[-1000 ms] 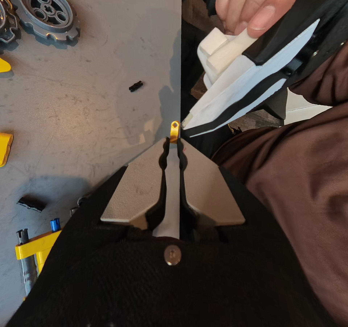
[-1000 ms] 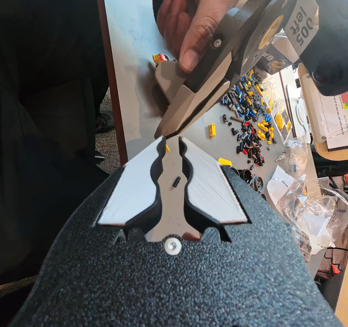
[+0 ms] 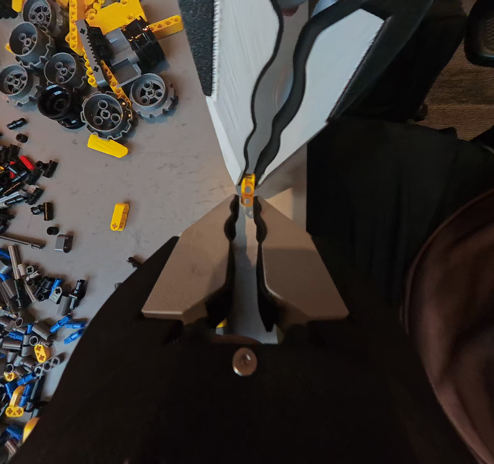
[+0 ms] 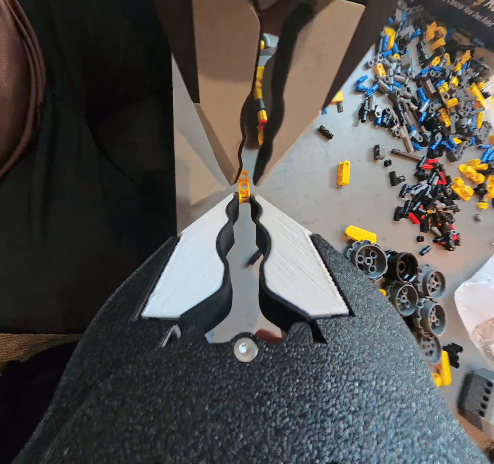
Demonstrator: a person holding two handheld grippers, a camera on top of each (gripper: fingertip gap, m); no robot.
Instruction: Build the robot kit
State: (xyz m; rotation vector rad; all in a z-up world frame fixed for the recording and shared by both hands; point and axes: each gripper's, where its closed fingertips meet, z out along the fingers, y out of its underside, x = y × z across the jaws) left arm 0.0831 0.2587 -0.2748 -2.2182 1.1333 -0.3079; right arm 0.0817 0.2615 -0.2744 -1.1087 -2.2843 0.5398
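Observation:
A small yellow two-hole beam [image 3: 247, 193] is held above the grey table [image 3: 165, 173], near its edge. My left gripper [image 3: 246, 201], with tan fingers, is shut on the beam's near end. My right gripper [image 3: 249, 181], with white fingers, comes from the opposite side, tip to tip, and is shut on the other end. In the right wrist view the beam [image 4: 243, 189] sits between my right gripper [image 4: 244, 197] and the left gripper [image 4: 244, 181] above it. A small black pin [image 4: 254, 258] lies on the table under the right fingers.
Several grey wheels [image 3: 105, 115] and a partly built yellow model [image 3: 107, 23] lie to the left. Loose blue, black, grey and yellow parts [image 4: 438, 119] are heaped on the table. A printed box [image 4: 454, 4] and a plastic bag [image 4: 478, 306] are nearby. The table edge [image 4: 173, 157] borders a person's lap. My left and right fingertips are right by each other. About 5 centimeters separates my right fingertips from the small black pin [image 4: 254, 258].
The right gripper, open and off to the side before, has swung round to face the left gripper and closed on the beam's free end. Both grippers have turned over the parts pile.

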